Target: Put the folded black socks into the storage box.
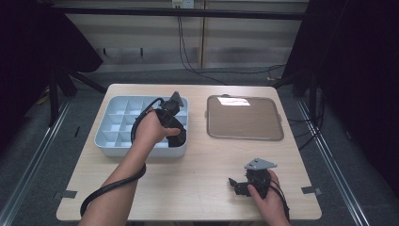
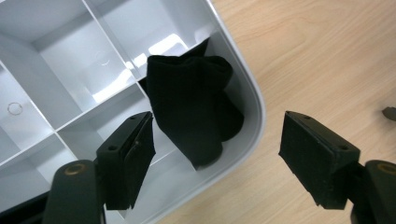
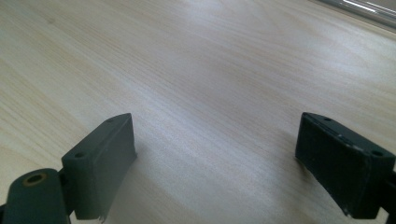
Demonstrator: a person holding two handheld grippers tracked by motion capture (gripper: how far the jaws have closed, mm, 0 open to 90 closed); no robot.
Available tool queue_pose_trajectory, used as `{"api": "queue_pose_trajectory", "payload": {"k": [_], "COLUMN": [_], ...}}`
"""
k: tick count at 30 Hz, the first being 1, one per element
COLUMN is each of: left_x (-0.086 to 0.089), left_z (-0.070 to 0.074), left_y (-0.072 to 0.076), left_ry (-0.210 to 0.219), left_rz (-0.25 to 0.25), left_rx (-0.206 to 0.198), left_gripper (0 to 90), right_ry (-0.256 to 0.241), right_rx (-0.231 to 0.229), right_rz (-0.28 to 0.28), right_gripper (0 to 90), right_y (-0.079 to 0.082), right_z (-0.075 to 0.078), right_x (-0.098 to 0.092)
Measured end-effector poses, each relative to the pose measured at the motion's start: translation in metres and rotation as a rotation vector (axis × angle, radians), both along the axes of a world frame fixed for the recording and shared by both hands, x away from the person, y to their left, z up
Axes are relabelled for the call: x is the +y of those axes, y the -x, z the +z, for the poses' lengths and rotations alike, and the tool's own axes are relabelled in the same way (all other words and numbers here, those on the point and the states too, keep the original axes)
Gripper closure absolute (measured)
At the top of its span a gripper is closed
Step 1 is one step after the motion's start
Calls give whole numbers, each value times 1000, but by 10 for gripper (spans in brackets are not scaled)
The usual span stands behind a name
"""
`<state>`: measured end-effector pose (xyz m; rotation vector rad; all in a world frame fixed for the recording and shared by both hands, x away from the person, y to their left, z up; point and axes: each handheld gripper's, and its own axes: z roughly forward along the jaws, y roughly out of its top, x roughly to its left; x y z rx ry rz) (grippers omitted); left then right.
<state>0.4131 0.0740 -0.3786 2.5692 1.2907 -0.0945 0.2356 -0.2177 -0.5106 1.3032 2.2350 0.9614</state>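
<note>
Pale wood forms the top of the table point(image 1: 197, 160), which is set on a dark floor between black curtains, with a light wall panel and cables seen at the back. On the left half of the table a grey divided tray point(image 1: 110, 141) is placed, its compartments marked off by thin walls. On the right half, well apart from it, a flat brown lid point(image 1: 244, 117) with rounded corners is laid.

A black sock point(image 2: 191, 112) is seen in the left gripper view, crumpled in the corner compartment of the tray point(image 2: 70, 60), close against the rounded rim. The left gripper point(image 1: 173, 102) is held over that near right corner of the tray, and in its own view its jaws are spread wide, one over the tray and one over the bare wood, with the sock between and beyond them, untouched by either.

The right gripper point(image 1: 234, 184) is held low over the near right part of the table, away from tray and lid. Its jaws are also spread apart, and nothing is gripped between them.
</note>
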Motion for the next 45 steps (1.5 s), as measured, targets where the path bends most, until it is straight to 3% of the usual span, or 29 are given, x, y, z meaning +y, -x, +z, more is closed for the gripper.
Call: {"api": "queue_pose_trajectory", "payload": {"k": [5, 23, 45], "left_x": [1, 11, 23], "left_z": [7, 13, -8], "left_y": [9, 41, 77], "left_ry": [9, 38, 71], "left_rz": [-28, -90, -135], "left_rx": [-25, -29, -11], "left_gripper": [243, 234, 241], "right_ry": [-1, 0, 4], "right_rx": [1, 6, 0], "right_rz": [-3, -5, 3], "right_gripper": [114, 114, 114], "right_y": [0, 1, 0], "right_z": [0, 0, 0], "right_x": [0, 0, 0]}}
